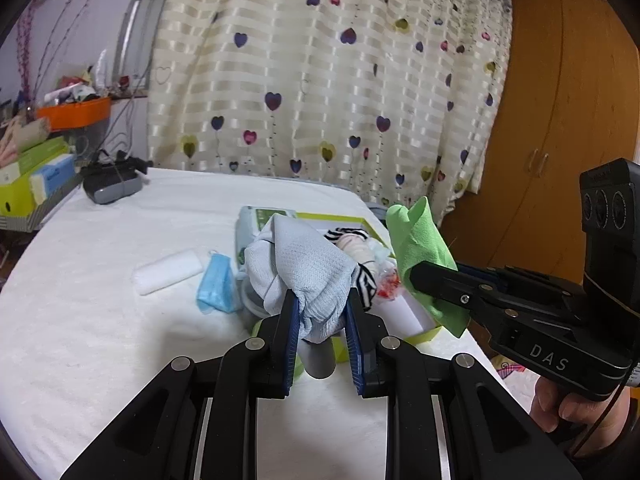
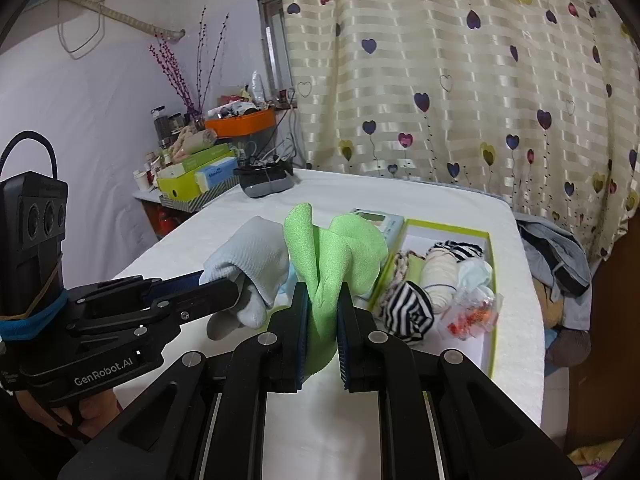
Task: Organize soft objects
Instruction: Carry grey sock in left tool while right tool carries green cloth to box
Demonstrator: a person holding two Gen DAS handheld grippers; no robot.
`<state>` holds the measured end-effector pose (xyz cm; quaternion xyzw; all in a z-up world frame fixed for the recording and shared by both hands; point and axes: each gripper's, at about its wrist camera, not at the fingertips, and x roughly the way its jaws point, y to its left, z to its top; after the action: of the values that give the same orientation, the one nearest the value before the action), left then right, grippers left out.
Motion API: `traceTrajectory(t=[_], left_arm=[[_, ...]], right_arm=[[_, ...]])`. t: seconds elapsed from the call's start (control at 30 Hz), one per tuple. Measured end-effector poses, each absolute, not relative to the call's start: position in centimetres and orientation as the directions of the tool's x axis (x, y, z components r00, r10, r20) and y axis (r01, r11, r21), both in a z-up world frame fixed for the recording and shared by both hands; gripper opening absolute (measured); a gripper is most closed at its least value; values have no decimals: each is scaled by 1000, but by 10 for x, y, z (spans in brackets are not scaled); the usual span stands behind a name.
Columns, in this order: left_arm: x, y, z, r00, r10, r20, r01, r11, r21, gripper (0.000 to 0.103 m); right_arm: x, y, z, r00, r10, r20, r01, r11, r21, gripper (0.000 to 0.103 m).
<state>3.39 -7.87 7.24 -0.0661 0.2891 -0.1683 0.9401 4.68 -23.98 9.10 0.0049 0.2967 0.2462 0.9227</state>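
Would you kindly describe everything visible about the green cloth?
The green cloth is a bright lime, thin, soft-looking fabric with a fine texture. It is bunched and pinched upright in the right tongs, its loose corners flaring above the jaws and a tail hanging below. It is lifted above the white bed cover, beside the pale blue cloth and near the green-rimmed box.

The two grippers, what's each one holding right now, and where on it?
The left gripper pinches a pale blue sock at a bunched part. The right gripper pinches a green cloth near its lower middle, the rest fanning up above the pads.
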Motion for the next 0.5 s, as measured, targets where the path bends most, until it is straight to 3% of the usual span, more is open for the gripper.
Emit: traceTrajectory(t=[0.5], left_arm=[[41,-100,69,754,-380,-536,317,925,-210,20]], right_arm=[[51,-256,85,706,439,-556,-423,891,166,13]])
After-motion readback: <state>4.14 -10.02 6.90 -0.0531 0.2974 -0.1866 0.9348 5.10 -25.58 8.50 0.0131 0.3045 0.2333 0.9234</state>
